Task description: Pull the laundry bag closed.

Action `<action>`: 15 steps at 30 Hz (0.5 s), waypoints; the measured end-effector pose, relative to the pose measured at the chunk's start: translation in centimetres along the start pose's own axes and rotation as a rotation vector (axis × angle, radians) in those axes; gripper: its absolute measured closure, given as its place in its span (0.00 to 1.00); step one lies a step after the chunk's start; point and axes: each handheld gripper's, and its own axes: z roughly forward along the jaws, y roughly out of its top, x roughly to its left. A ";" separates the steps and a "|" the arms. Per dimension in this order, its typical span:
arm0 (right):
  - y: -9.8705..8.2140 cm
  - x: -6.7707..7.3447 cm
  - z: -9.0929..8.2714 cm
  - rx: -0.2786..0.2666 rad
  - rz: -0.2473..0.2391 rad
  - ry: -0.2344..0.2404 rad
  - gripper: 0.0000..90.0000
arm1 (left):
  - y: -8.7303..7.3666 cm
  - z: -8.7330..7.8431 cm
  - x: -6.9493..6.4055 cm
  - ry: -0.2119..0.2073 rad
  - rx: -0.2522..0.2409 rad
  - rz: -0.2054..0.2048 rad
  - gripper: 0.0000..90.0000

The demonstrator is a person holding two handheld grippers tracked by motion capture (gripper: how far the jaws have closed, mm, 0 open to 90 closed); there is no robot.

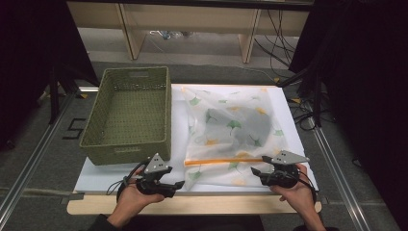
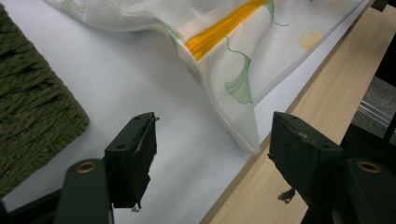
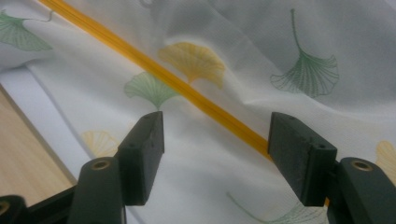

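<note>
A translucent white bag [image 1: 231, 130] printed with green and yellow ginkgo leaves lies on the white board [image 1: 96, 178], with something dark grey inside it. An orange zip strip [image 1: 223, 161] runs across its near end. My left gripper [image 1: 179, 184] is held low at the bag's near left corner [image 2: 236, 88]; it is open, and the corner tip lies just ahead between its jaws, untouched. At the right end of the zip strip [image 3: 187, 86] my right gripper [image 1: 256, 171] hovers open over the bag [image 3: 289, 93], its pads clear of the fabric.
A green woven basket [image 1: 127, 115] stands empty on the left of the board, close beside the bag; its corner [image 2: 32, 116] is left of my left jaws. A wooden table edge [image 1: 192, 204] runs along the front. Cables and shelf legs lie beyond the far end.
</note>
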 end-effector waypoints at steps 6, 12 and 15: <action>-0.1 0.9 -0.4 -0.008 -0.017 0.037 0.41 | -0.2 -0.3 -0.8 0.009 -0.005 0.029 0.33; -0.7 1.8 -0.8 0.006 -0.036 0.061 0.39 | -0.4 -0.3 -1.3 0.003 -0.020 0.029 0.31; -1.0 1.9 -1.1 0.008 -0.041 0.057 0.39 | -0.5 -0.3 -1.5 0.009 0.000 0.053 0.30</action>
